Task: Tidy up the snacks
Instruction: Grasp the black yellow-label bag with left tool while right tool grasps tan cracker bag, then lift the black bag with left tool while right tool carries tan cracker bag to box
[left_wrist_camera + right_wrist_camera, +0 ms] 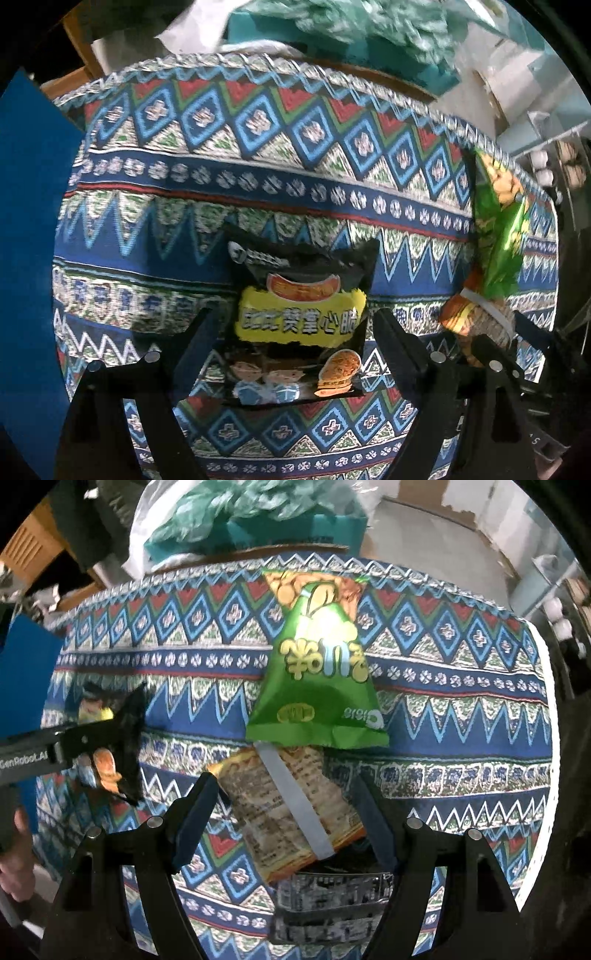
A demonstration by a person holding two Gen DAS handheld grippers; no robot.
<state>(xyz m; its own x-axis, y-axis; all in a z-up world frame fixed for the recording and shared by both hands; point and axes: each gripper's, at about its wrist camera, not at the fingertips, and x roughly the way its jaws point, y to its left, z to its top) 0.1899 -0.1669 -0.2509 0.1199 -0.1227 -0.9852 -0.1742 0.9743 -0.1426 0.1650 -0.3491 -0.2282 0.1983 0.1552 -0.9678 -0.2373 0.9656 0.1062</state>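
A black snack bag [299, 321] with a yellow label lies on the patterned tablecloth [258, 192]. My left gripper [295, 328] is open, one finger on each side of the bag. In the right wrist view the same bag [110, 746] shows at the left by the left gripper. My right gripper [286, 805] is open around an orange packet [288, 808] lying face down. A green snack bag [317, 672] lies just beyond it, overlapping its far end. A black-and-silver packet [328, 908] lies under the orange packet's near end. The green bag [498, 225] and the orange packet [461, 317] show at the right of the left wrist view.
A blue box [29, 240] stands at the table's left edge. A teal box with crumpled green plastic [266, 520] sits behind the table. White shelving [524, 92] stands to the far right. The table edge [546, 775] curves down the right.
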